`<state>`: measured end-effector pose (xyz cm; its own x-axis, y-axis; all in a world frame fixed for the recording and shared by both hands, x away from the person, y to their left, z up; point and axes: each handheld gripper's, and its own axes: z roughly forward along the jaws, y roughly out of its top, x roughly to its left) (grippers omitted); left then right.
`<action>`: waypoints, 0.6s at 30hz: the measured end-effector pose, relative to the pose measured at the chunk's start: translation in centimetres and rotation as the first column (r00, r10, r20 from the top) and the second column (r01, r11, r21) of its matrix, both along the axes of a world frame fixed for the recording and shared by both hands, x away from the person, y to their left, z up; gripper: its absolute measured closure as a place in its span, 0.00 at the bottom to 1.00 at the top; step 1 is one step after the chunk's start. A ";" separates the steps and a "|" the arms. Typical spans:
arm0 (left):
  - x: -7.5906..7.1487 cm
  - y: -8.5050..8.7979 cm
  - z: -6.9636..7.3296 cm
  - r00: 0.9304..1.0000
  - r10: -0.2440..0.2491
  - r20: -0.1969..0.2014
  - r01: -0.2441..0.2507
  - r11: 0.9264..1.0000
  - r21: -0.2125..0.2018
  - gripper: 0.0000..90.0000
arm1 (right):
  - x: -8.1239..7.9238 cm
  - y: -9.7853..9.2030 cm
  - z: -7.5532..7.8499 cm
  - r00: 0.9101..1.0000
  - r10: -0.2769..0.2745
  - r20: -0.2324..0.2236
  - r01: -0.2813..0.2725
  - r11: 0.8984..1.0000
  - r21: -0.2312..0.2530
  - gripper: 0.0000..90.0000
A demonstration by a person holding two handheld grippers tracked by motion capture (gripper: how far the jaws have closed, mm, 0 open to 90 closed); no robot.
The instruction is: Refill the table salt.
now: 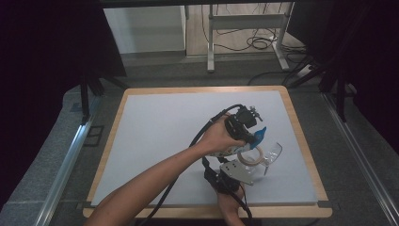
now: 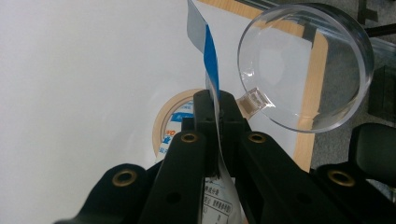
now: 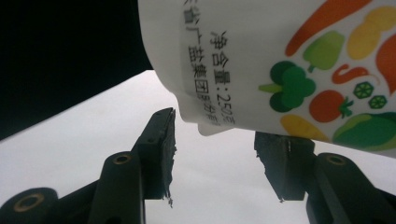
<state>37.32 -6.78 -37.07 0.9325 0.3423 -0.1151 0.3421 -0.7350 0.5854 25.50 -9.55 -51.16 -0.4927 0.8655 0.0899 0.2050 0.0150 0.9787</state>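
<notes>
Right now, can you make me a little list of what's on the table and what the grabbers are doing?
left gripper: shut on the white packet, pinching its thin edge
right gripper: open, the packet's corner hangs between its jaws without touching them
tape roll: flat on the white mat, below the packet
clear round piece: beside the tape roll, kind unclear

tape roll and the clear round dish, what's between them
The left tongs, shut on the blue-and-white pouch, stand between them in the left gripper view.
</notes>
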 end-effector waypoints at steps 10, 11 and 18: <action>0.1 0.0 -0.2 1.000 0.004 -0.012 -0.004 1.000 0.000 1.00 | 0.3 -0.2 -0.4 1.000 -0.004 0.026 0.005 1.000 -0.023 0.59; 0.1 0.0 -0.1 1.000 0.007 -0.012 -0.007 1.000 -0.002 1.00 | 0.4 -0.3 -0.4 1.000 -0.001 0.024 0.002 1.000 -0.021 0.59; 0.1 0.2 0.2 1.000 0.012 0.000 -0.012 1.000 0.008 1.00 | 0.7 -0.5 -0.6 1.000 -0.003 -0.002 0.003 1.000 -0.011 0.59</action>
